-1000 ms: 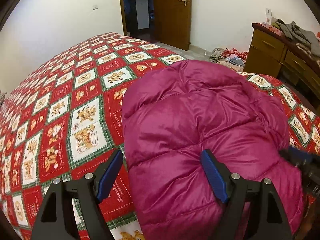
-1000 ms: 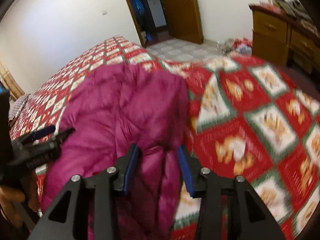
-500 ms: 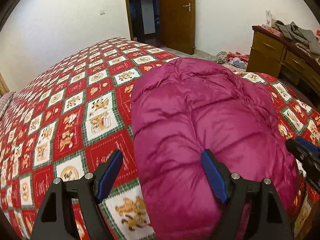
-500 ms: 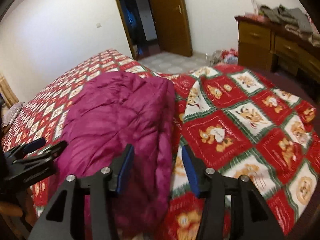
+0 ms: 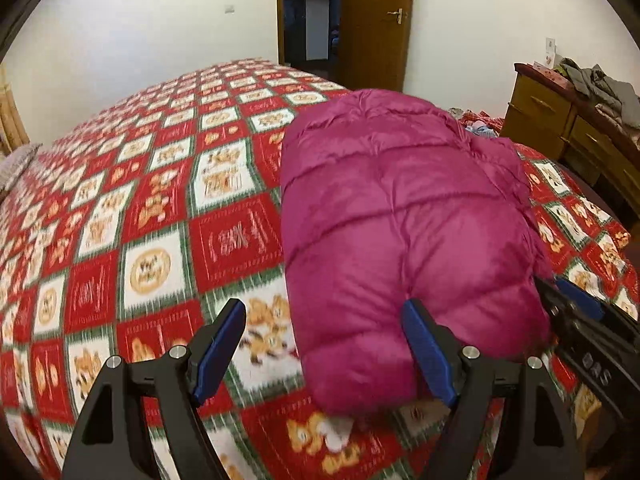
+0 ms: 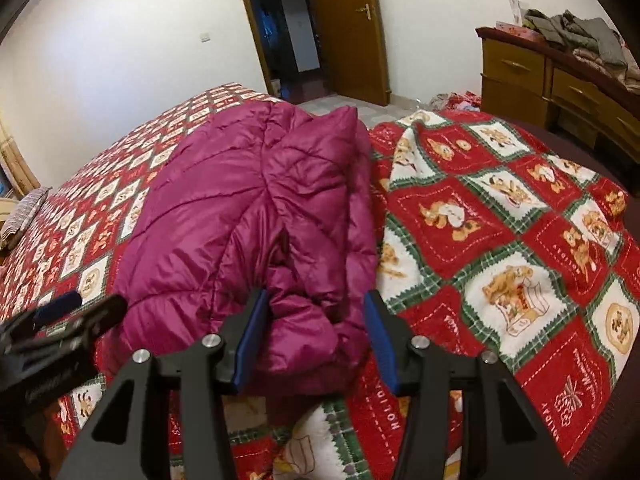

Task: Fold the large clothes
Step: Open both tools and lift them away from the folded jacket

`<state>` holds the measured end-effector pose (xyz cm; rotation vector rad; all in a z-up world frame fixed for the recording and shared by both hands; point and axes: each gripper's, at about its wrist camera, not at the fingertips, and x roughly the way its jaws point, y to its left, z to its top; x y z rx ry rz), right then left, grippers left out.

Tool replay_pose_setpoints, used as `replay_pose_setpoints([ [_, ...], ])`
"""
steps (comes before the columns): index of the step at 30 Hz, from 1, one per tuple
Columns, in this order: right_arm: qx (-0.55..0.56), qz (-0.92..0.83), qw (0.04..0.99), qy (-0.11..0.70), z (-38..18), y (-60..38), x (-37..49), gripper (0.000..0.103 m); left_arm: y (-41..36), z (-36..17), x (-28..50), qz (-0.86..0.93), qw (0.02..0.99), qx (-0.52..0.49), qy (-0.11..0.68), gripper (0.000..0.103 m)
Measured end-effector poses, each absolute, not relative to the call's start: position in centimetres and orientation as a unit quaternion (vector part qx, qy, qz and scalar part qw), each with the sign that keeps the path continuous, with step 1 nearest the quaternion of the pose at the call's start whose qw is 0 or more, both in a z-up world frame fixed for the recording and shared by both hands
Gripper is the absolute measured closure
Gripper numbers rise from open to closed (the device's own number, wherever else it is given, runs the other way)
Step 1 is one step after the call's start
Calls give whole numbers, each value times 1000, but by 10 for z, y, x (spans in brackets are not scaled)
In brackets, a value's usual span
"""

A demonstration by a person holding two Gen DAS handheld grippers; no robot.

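Observation:
A magenta puffer jacket (image 5: 400,216) lies folded into a thick bundle on the red patterned bedspread (image 5: 160,216). My left gripper (image 5: 324,344) is open, just in front of the jacket's near left corner, holding nothing. My right gripper (image 6: 316,340) is open at the jacket's (image 6: 260,216) near right end, its jaws either side of the puffy edge without pinching it. Each gripper shows in the other's view: the right one at the right edge (image 5: 580,320), the left one at the left edge (image 6: 60,320).
A wooden dresser (image 6: 540,76) piled with clothes (image 6: 572,32) stands at the right. A brown door (image 5: 376,24) stands open at the back. More clothes lie on the floor (image 6: 456,100) by the dresser. The bedspread (image 6: 500,240) drops off at the near right.
Both grippers have drawn back toward the near edge of the bed and away from the jacket. The right gripper's jaws have opened wider. The jacket stays folded in place.

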<state>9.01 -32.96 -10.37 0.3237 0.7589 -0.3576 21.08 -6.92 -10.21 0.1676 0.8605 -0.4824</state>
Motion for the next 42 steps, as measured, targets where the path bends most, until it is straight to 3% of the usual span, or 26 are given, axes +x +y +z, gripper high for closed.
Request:
replay_pose_setpoints([
  [11, 129, -167, 905, 370, -102, -315, 68, 50, -70, -112, 183, -242, 866, 93, 427, 22],
  [18, 136, -156, 901, 381, -102, -312, 51, 50, -63, -127, 167, -243, 832, 66, 494, 22],
  [21, 154, -147, 892, 399, -104, -311, 42, 50, -60, -126, 150, -229, 838, 94, 485, 22],
  [24, 159, -139, 885, 415, -106, -306, 32, 40, -53, -124, 131, -229, 840, 105, 481, 22],
  [28, 167, -117, 878, 432, -103, -293, 18, 39, -46, -115, 110, -240, 840, 121, 470, 22],
  [31, 162, -101, 876, 442, -99, -281, 5, 29, -40, -106, 101, -243, 844, 125, 462, 22],
  [42, 176, -68, 894, 407, -53, -262, -29, 28, -8, -57, 78, -224, 878, 100, 410, 22],
])
